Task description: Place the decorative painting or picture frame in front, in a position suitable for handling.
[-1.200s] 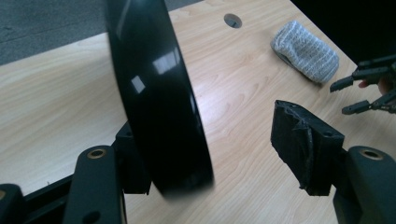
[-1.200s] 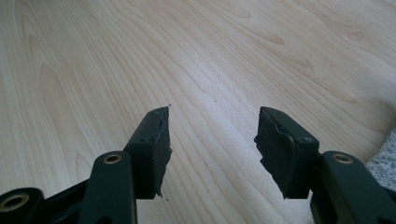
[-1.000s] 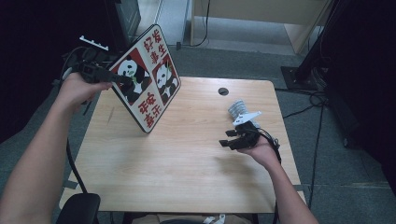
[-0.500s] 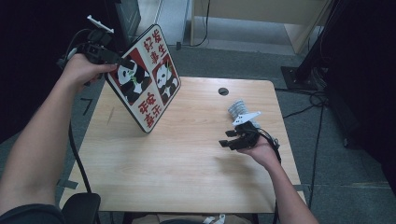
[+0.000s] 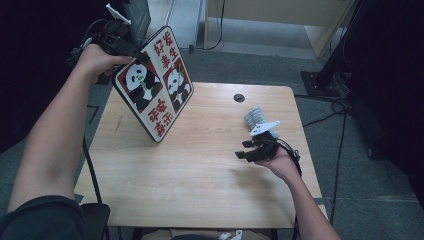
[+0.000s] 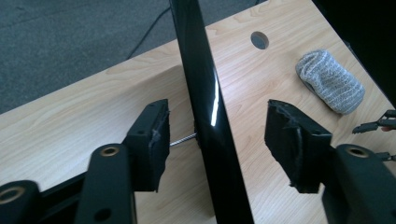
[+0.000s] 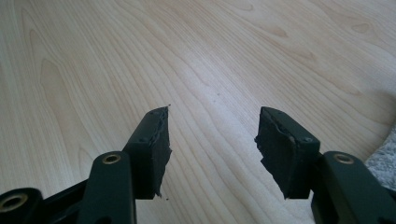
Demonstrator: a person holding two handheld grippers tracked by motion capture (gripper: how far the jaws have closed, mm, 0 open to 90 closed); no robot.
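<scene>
The flat rectangular board with a black rim and red-and-white panda pictures (image 5: 155,85) stands tilted on its near edge at the far left of the light wooden tabletop (image 5: 200,190), its printed face turned to the right and its top leaning away to the far left. The left claw (image 5: 131,49) is at that raised top edge, far nearer the board than the other hand. In the left gripper view the board's thin black edge (image 6: 205,116) runs straight up between the two jaws, its long axis lying away from the claw toward the tabletop. The jaws have just been closing with the edge between them, yet a gap shows on both sides, wider on the right, so the pads do not press it. I judge a centred, squarer pinch is what the coming move turns on.

The right claw (image 5: 246,149) rests low over the bare wood at the right, jaws apart and empty, just near of a rolled grey knitted sock (image 6: 330,82), well apart from the board.
</scene>
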